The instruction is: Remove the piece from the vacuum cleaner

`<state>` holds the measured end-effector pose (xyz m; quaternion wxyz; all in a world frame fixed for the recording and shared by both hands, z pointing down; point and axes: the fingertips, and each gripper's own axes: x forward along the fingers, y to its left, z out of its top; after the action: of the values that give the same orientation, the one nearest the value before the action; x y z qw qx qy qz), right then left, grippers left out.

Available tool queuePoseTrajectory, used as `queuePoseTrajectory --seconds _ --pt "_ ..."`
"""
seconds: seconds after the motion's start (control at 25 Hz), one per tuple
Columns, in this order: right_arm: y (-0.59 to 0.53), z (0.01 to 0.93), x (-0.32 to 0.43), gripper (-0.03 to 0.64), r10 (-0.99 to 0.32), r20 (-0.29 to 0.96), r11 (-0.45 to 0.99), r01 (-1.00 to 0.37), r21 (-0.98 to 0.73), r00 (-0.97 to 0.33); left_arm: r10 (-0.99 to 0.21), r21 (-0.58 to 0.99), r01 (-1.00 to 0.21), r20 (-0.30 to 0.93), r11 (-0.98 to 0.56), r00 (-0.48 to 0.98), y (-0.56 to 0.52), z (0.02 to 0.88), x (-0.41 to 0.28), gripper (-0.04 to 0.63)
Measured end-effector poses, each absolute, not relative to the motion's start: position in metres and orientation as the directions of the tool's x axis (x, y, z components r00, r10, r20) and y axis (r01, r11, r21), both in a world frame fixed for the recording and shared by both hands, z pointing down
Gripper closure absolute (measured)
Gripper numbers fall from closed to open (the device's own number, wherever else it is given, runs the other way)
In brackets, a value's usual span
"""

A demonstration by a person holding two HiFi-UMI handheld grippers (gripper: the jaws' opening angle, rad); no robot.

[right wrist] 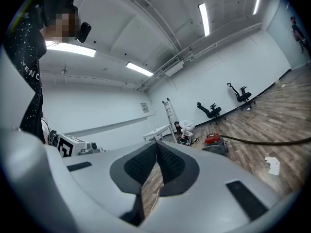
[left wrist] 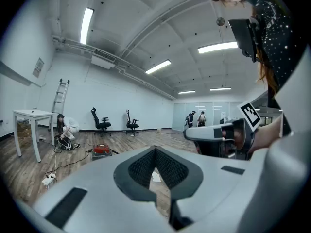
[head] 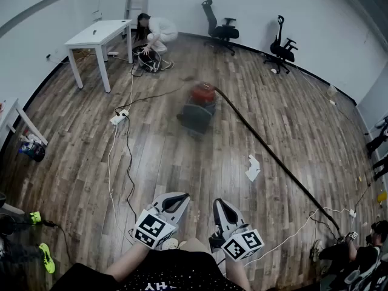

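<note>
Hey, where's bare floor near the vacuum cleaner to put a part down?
Bare boards lie on this side of the vacuum cleaner, between the black cable and the paper scrap. More lie beyond the hose, toward an office chair. It is crowded around the power strip and the white table.

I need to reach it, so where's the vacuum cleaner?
Head view: the vacuum cleaner sits straight ahead near centre, its hose trailing right, the white table farther off left.
</note>
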<state>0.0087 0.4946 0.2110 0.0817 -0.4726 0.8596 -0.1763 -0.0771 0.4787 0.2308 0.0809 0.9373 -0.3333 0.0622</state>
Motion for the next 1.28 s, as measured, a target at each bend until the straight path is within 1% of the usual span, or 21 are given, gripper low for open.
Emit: queuePoseTrajectory --seconds 0.32,0.56,1.04,1.28 --pt "0.474 0.22 0.01 0.604 -0.851 0.023 0.476 -0.79 -0.387 -0.524 -0.598 0.114 -0.625 0.201 -0.772 0.776 0.457 0.247 -0.078 0.586" --pt "0.424 0.222 0.027 0.604 -0.844 0.034 0.483 -0.788 -0.382 -0.535 -0.619 0.119 -0.647 0.206 -0.753 0.758 0.411 0.25 -0.068 0.586" --pt "0.295 0.219 0.096 0.604 -0.814 0.026 0.528 -0.759 -0.38 -0.58 -0.658 0.088 -0.681 0.194 -0.727 0.727 0.282 0.239 -0.005 0.586" --pt "0.253 0.218 0.115 0.604 -0.789 0.03 0.564 -0.741 -0.365 -0.614 -0.696 0.115 -0.721 0.197 -0.683 0.691 0.246 0.242 0.01 0.586"
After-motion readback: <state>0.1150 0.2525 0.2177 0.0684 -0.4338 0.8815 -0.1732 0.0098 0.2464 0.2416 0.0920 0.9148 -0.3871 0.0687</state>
